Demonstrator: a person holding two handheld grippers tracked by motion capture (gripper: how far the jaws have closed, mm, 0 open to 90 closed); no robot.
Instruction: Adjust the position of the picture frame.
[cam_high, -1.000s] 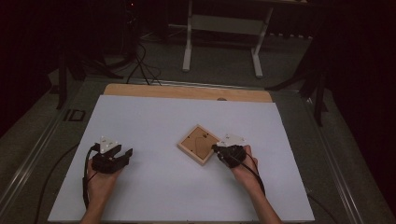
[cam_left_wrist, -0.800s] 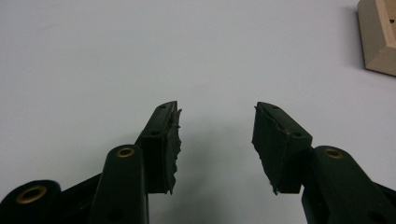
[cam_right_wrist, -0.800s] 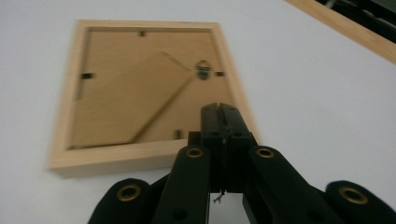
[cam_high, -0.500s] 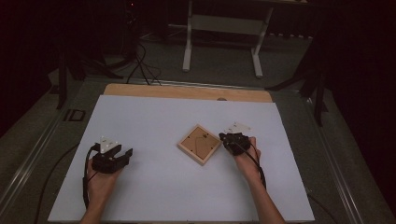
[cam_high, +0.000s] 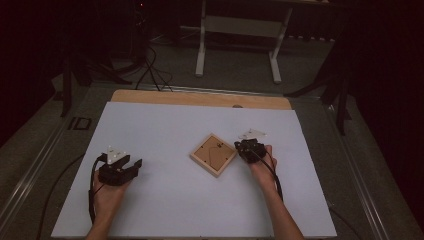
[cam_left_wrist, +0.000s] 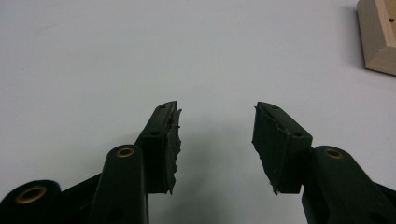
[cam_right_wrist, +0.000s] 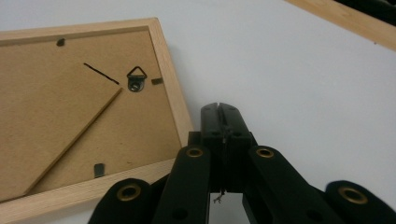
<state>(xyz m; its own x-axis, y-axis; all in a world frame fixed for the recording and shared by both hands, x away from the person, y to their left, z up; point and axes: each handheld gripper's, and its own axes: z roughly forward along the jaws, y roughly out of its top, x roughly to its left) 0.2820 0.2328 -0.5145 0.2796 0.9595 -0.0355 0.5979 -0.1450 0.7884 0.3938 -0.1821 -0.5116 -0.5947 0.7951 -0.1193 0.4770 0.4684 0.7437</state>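
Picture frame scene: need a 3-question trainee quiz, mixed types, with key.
1. True or false: the picture frame lies with its backing board facing up.
2. Multiple choice: how do the jaws of the right hand-held gripper stand? A) wide open around the frame B) shut, with nothing between them C) shut on the frame's hanger
3. Fill in: the left hand-held gripper has its jaws ____ over the bare white table.

Key:
1. True: the brown board, its clips and the triangular hanger show.
2. B: the jaws meet just off the frame's corner.
3. Open: a clear gap, nothing held.
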